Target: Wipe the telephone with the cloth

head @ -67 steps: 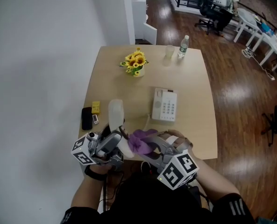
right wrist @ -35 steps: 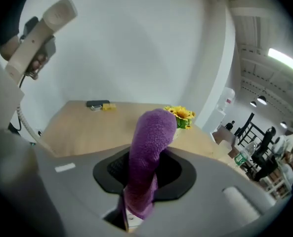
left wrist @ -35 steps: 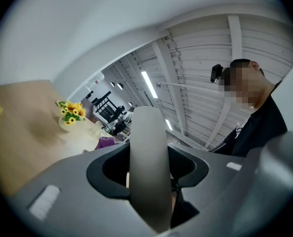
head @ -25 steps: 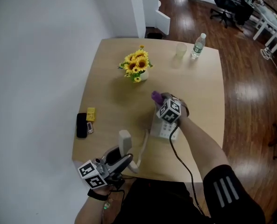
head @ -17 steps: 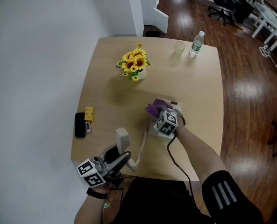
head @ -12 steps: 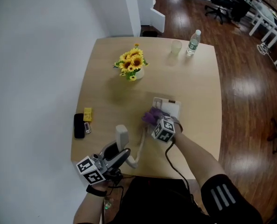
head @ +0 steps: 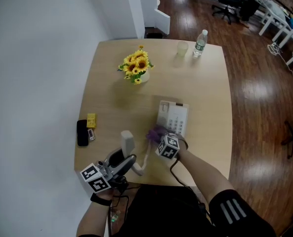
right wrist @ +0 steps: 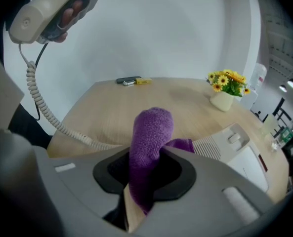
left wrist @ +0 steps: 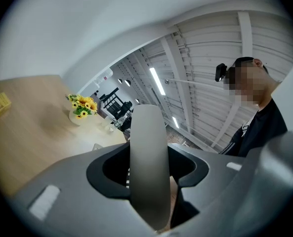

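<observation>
The white telephone base (head: 173, 118) (right wrist: 245, 152) lies on the wooden table (head: 205, 83). My right gripper (head: 155, 138) is shut on a purple cloth (head: 156, 132) (right wrist: 150, 142), at the base's near left corner. My left gripper (head: 120, 159) is shut on the white handset (head: 127, 143) (left wrist: 148, 167), held up off the table near its front edge. The same handset (right wrist: 47, 6) shows high at the left of the right gripper view. A coiled cord (head: 145, 162) (right wrist: 47, 117) runs from it toward the base.
A vase of sunflowers (head: 135, 67) stands at the back left. A cup (head: 182, 49) and a water bottle (head: 199, 42) sit by the far edge. A yellow box (head: 91, 120) and a black object (head: 82, 132) lie at the left edge. Wooden floor lies to the right.
My right gripper has drawn the purple cloth from the far end of the telephone base toward me, down to its near left corner. The left gripper keeps the handset nearly still.
</observation>
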